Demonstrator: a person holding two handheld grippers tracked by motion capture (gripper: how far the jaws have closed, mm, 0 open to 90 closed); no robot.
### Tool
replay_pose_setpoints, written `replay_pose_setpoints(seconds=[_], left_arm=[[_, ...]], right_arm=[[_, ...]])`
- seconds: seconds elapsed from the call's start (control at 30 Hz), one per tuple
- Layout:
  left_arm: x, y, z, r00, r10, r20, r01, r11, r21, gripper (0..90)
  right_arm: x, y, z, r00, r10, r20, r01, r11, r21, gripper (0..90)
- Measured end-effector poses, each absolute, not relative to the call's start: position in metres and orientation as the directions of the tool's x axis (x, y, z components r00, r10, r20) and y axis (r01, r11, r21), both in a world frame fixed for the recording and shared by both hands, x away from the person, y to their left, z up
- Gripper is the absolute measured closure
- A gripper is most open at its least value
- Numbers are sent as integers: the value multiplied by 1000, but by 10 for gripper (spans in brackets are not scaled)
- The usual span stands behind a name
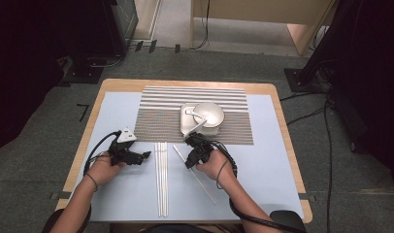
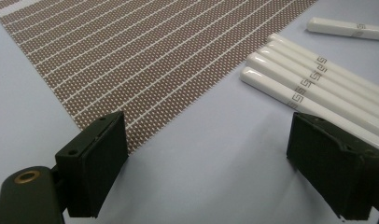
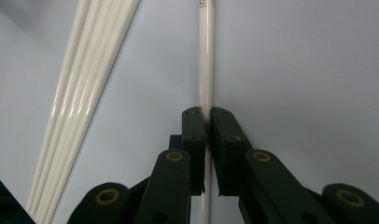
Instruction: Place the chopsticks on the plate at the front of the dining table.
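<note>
Right tongs (image 3: 205,154) clamped on the lone chopstick (image 3: 206,56), flat on the bench (image 3: 295,70). Lift level, keeping clear of the chopstick bundle (image 3: 80,102) alongside. Left tongs (image 2: 215,163) wide, empty, near the bundle's ends.

The wooden counter (image 1: 275,92) is covered by a pale blue sheet (image 1: 263,160); on it are laid a striped mat (image 1: 161,116), four white chopsticks (image 1: 161,179) side by side, and a single chopstick (image 1: 205,187) apart.

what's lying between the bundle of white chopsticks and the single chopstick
Nothing: bare light blue table cover separates the bundle of white chopsticks from the single chopstick that the right gripper clamps, in the right gripper view.
</note>
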State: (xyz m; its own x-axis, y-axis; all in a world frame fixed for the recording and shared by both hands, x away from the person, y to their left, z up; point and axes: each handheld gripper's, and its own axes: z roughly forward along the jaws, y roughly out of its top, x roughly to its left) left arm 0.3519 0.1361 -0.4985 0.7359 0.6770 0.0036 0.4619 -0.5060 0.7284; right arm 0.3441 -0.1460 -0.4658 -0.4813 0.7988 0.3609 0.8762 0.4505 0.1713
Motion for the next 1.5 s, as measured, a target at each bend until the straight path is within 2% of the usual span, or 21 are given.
replay_pose_setpoints(seconds=[0.73,1.13,1.37,1.5], left_arm=[[352,136,-498,736,677,4,462,-507,728,119],[352,136,-499,736,677,4,462,-506,729,119],[352,136,-499,736,677,4,461,-506,729,119],[352,136,-499,736,677,4,461,-506,729,118]], right_arm=[[348,-148,-465,-467,804,369,884,439,160,851],[341,-145,-463,-493,803,335,869,468,158,802],[337,-145,-463,-504,803,319,863,477,165,806],[336,-145,-464,-511,805,302,859,482,171,840]])
